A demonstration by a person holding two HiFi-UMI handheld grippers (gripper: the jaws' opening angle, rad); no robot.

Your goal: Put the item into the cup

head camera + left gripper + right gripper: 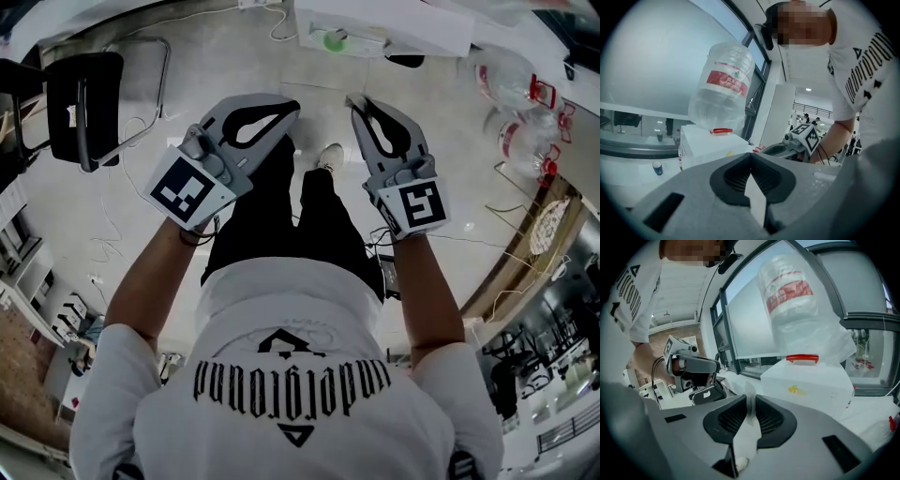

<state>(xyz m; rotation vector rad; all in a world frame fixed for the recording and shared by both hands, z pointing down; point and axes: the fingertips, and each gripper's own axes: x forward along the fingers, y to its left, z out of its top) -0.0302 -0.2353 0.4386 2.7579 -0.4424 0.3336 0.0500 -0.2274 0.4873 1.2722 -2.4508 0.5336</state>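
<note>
My right gripper (356, 101) is held out over the floor, jaws nearly together. A thin translucent strip (750, 405) stands up between its pads, which are shut on it (751, 398); I cannot tell what the strip is. My left gripper (291, 105) is level with it on the left, and its tips meet with nothing between them (751, 155). A small blue and white cup (657, 167) stands on a white surface far off at the left of the left gripper view. Each gripper shows in the other's view, the right one (806, 138) and the left one (689, 364).
A white dispenser box (806, 383) carries an upturned water bottle (723, 86) ahead. In the head view a black chair (84, 103) is at the left, a white box (384, 23) with a green round thing (333, 39) is ahead, and more bottles (525, 136) lie right.
</note>
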